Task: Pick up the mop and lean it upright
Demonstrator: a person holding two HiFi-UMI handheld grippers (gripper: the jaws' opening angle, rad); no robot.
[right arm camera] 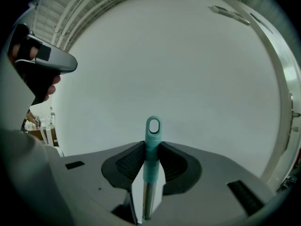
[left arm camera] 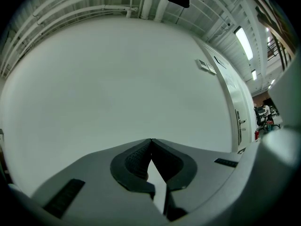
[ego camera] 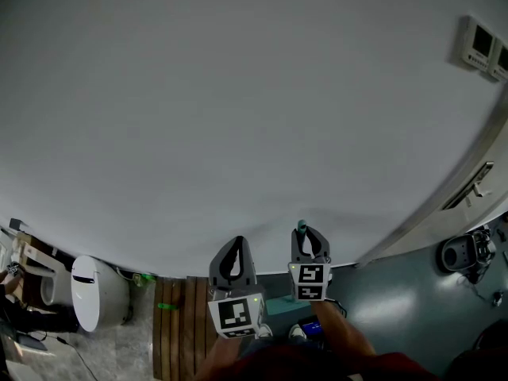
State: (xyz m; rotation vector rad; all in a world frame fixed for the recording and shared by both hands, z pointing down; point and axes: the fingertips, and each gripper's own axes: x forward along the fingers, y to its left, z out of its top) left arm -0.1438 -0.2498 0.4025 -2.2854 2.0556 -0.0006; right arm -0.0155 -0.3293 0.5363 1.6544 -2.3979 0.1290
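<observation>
The mop handle (right arm camera: 151, 147) stands upright: a metal shaft with a teal grip and a looped cap. My right gripper (right arm camera: 152, 144) is shut on the teal grip, just under the cap. In the head view the cap of the mop handle (ego camera: 302, 228) pokes up above the right gripper (ego camera: 309, 243), close to the white wall. The mop's head is hidden. My left gripper (left arm camera: 151, 141) is beside it on the left, its tips touching and nothing between them; in the head view the left gripper (ego camera: 232, 250) is level with the right one.
A plain white wall (ego camera: 238, 117) fills most of the view. At the right are a door frame (ego camera: 468, 185) and wall panels (ego camera: 484, 46). A white rounded appliance (ego camera: 94, 292) stands at lower left, by wooden floor slats (ego camera: 176, 324). A dark device (ego camera: 464, 254) sits on the floor at right.
</observation>
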